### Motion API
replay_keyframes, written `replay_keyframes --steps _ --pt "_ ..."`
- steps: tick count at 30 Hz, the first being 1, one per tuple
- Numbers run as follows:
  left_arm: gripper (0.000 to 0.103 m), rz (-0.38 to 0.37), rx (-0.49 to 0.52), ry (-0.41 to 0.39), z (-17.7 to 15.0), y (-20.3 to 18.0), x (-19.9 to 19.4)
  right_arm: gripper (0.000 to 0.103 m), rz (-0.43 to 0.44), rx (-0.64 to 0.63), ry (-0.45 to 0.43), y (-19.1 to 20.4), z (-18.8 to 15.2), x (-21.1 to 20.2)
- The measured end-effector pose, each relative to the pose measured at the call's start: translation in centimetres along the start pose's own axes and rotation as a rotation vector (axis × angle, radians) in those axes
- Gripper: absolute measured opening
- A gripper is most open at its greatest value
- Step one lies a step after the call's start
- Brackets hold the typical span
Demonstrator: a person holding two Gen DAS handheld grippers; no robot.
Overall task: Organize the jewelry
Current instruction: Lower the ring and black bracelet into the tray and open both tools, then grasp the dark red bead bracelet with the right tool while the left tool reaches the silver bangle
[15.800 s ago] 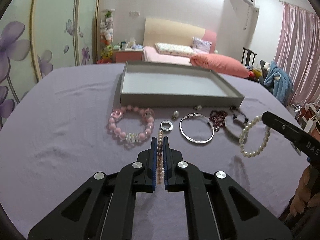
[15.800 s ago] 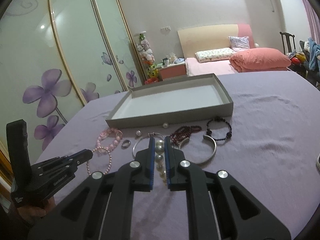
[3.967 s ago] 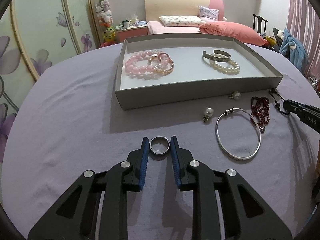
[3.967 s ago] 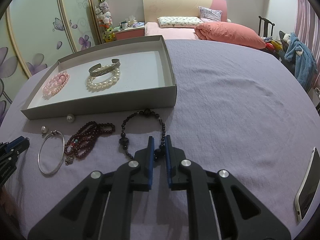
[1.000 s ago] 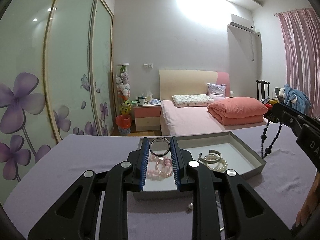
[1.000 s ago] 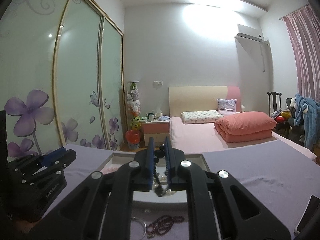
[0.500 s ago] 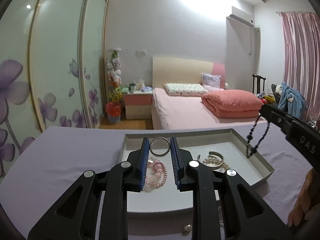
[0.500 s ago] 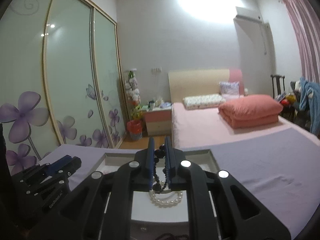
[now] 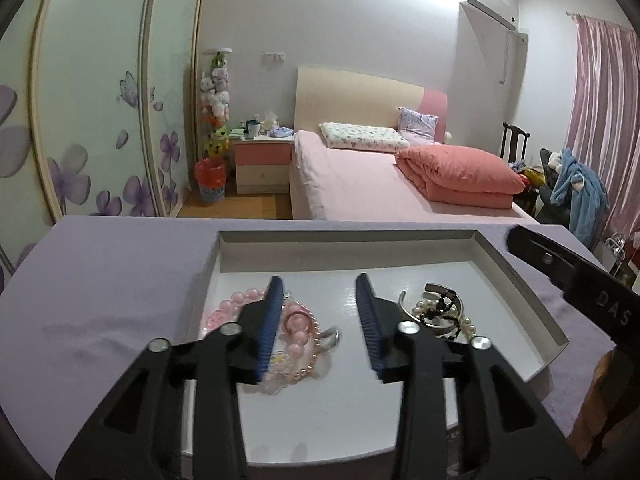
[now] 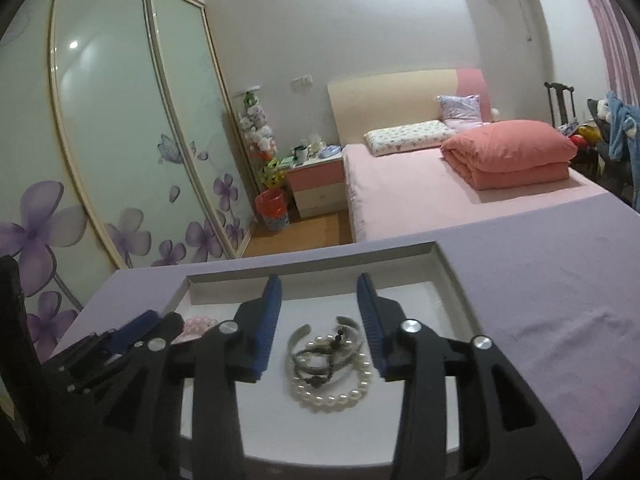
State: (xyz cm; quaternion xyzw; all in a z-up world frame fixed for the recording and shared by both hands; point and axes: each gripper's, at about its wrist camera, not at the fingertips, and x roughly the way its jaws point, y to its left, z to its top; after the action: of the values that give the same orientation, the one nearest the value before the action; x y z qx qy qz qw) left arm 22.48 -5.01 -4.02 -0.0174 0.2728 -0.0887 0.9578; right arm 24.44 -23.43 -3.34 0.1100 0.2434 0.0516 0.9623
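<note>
The grey jewelry tray [image 9: 520,280] lies on the purple table. My left gripper [image 9: 319,285] is open and empty above the tray's left half. Below it lie pink bead bracelets [image 9: 298,340] and the silver ring [image 9: 330,338] on top of them. My right gripper [image 10: 319,284] is open and empty above the tray [image 10: 452,280]. Under it lie the white pearl bracelet [image 10: 340,394], a silver cuff [image 10: 298,340] and the black bead bracelet [image 10: 320,378] on top of them. The right gripper also shows in the left wrist view [image 9: 568,268].
The purple tablecloth [image 9: 100,280] surrounds the tray. A pink bed [image 9: 380,184] and a bedside cabinet [image 9: 262,164] stand behind the table. Sliding wardrobe doors [image 10: 120,140] are on the left. The left gripper shows at the left edge of the right wrist view [image 10: 120,344].
Both grippers have opened over the tray. The silver ring dropped onto the pink bracelets and the black bead bracelet dropped onto the pearl bracelet and cuff.
</note>
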Motion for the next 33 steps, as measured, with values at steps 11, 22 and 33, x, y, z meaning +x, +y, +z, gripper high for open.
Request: replay_keyframes --steps 11,22,33 --pt "0.040 -0.019 -0.037 0.013 -0.9 2.6 -3.6 0.040 -0.026 -0.007 0.071 -1.9 -2.6 -3.5" --pt "0.046 -0.032 0.037 0.115 -5.4 3.1 -7.3 0.043 -0.035 -0.079 0.317 -1.7 -8.4 -3.7" --pt "0.048 -0.030 0.061 0.138 -6.8 2.5 -8.5 0.053 -0.072 -0.140 0.401 -0.1 -9.6 -1.3"
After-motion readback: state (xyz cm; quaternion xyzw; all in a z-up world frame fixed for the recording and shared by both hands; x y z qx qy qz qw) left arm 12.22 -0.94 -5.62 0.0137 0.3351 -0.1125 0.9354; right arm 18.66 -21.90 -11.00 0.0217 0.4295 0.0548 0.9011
